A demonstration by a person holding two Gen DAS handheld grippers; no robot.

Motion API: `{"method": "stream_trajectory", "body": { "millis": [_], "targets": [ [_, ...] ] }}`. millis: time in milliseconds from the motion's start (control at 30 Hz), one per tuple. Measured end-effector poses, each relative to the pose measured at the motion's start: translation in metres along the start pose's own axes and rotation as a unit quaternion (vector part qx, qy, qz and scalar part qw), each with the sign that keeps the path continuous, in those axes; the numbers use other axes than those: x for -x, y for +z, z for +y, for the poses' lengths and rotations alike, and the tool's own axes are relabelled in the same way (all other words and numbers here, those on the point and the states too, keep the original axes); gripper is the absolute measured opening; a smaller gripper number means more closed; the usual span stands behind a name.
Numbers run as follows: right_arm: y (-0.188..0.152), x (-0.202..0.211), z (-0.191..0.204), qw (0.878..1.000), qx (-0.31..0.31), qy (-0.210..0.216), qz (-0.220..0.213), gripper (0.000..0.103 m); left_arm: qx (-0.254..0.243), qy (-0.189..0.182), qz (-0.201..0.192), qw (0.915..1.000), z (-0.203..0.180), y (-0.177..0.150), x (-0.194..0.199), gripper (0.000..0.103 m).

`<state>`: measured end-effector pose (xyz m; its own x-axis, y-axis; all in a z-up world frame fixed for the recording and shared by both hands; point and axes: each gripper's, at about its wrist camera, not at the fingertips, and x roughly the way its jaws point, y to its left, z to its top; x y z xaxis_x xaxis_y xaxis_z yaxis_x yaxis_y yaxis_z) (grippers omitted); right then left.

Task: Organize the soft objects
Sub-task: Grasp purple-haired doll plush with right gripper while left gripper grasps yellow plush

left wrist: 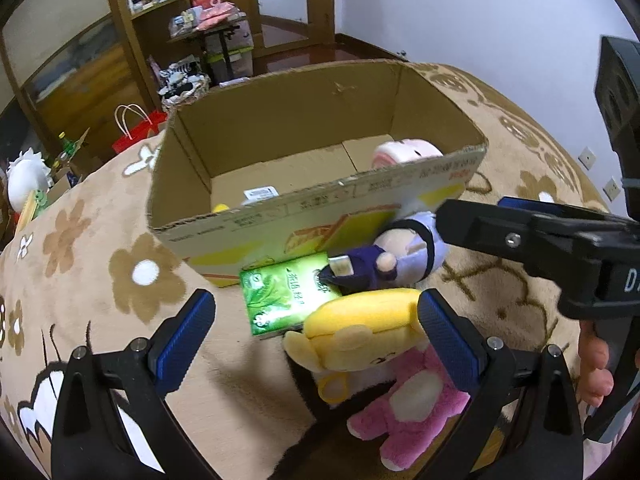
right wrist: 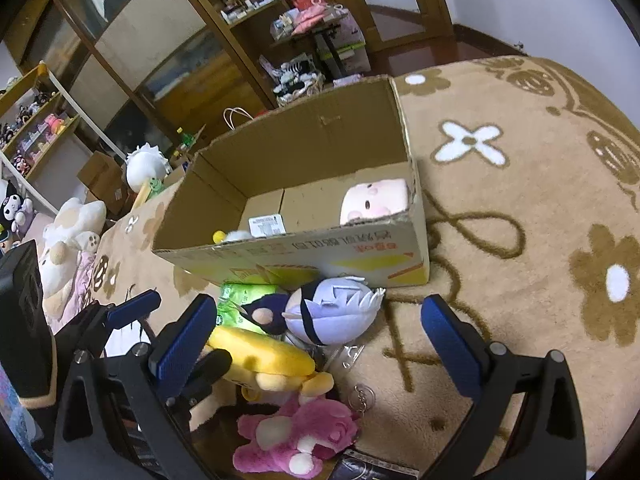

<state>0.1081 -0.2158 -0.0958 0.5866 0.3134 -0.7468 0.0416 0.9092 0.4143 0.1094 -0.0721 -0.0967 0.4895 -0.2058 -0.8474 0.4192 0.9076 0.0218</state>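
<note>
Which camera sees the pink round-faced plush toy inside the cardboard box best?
The right wrist view: the pink round-faced plush toy shows its face, eyes and cheeks above the brown cardboard box wall. The left wrist view shows only the toy's top; the box's front wall hides the rest.

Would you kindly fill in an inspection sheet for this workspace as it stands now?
Surface: beige flower-patterned blanket, soft and uneven.
Job's things: open cardboard box holding a pink-faced plush in its right corner; outside, by its near wall, a purple-haired doll, a yellow plush and a pink bear piled together.
Clutter: green tissue pack against the box, partly under the doll; white label and a small yellow item on the box floor.
Grippers: left tongs open around the yellow plush; right tongs open above the pile.
Cables: nothing seen.
Surroundings: wooden shelving, more plush toys on the left, red bag.
</note>
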Motion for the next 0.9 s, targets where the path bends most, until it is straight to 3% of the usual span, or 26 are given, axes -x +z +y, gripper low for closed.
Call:
{"method": "stream_trajectory", "body": {
  "millis": [467, 667, 767, 900],
  "targets": [
    [-0.006, -0.039, -0.002, 0.998, -0.001, -0.004, 0.058, 0.102, -0.006, -0.011, 0.041, 0.9991, -0.009, -0.007, -0.027, 0.100],
    [-0.010, -0.054, -0.008, 0.996, -0.021, 0.023, 0.084, 0.093, 0.035, -0.068, 0.062, 0.9951, 0.002, -0.008, -0.038, 0.084],
    [-0.011, -0.059, -0.010, 0.995, -0.031, 0.035, 0.088, 0.088, 0.047, -0.097, 0.067, 0.9918, 0.003, -0.008, -0.041, 0.068],
    [-0.012, -0.061, -0.013, 0.995, -0.039, 0.039, 0.088, 0.081, 0.059, -0.104, 0.071, 0.9903, 0.006, -0.008, -0.042, 0.063]
  ]
}}
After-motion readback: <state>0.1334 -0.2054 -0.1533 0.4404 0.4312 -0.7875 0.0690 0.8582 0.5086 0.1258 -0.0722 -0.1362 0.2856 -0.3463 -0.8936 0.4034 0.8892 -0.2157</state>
